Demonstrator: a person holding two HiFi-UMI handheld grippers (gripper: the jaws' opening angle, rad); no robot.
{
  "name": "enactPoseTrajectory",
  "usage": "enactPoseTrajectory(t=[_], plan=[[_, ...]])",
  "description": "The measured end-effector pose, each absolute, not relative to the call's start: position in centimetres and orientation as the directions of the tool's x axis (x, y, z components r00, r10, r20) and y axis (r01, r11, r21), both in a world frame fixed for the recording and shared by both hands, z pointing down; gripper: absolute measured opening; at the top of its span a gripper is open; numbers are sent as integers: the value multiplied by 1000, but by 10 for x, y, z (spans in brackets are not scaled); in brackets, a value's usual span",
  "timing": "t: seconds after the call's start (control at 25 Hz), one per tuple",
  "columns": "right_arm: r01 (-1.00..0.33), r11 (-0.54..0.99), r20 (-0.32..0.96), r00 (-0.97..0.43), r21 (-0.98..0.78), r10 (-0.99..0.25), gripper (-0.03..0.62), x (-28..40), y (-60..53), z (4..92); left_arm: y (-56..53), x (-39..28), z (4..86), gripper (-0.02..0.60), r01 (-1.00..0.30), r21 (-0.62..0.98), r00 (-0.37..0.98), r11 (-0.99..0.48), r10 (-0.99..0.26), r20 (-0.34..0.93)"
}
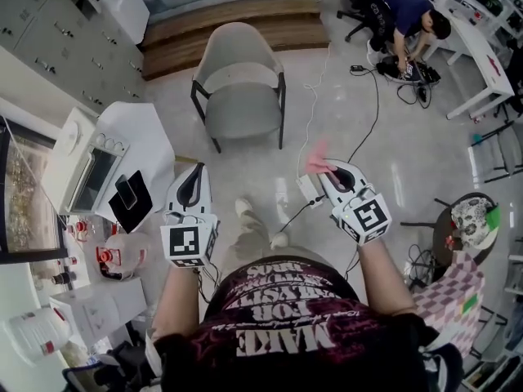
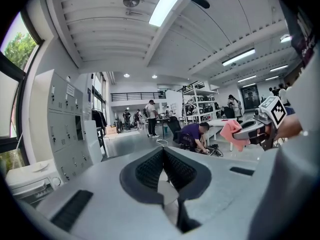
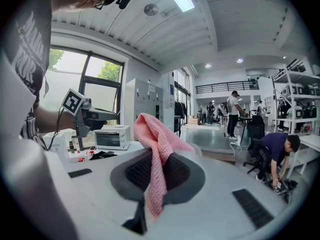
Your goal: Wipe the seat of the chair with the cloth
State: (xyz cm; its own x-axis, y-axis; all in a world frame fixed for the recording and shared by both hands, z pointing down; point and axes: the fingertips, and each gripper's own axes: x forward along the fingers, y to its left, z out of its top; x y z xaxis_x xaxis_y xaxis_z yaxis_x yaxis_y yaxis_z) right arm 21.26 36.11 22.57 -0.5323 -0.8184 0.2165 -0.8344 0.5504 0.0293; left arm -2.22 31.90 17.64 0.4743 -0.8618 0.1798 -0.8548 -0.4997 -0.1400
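In the head view the grey armchair with dark legs stands on the pale floor a few steps ahead, its seat bare. A pink cloth sticks out of my right gripper, held at waist height well short of the chair. In the right gripper view the jaws are shut on the cloth, which drapes up and over them. My left gripper is level with it on the left. Its jaws meet at the tips with nothing between them. From the left gripper view the cloth shows at the right.
A white table with a toaster oven and bottles stands at my left. Cables and a power strip lie on the floor between me and the chair. A person crouches at the far right by a white desk. A round side table is at right.
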Motion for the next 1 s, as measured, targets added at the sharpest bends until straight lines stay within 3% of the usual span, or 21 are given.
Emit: enactPoseTrajectory(t=[0.36, 1.0], plan=[[-850, 526, 237, -505, 27, -830, 29, 217, 337, 231, 283, -5, 182, 6, -824, -124, 528, -553, -829, 183], [-837, 545, 234, -522, 45, -821, 30, 176, 220, 217, 170, -48, 176, 5, -844, -106, 505, -526, -845, 174]])
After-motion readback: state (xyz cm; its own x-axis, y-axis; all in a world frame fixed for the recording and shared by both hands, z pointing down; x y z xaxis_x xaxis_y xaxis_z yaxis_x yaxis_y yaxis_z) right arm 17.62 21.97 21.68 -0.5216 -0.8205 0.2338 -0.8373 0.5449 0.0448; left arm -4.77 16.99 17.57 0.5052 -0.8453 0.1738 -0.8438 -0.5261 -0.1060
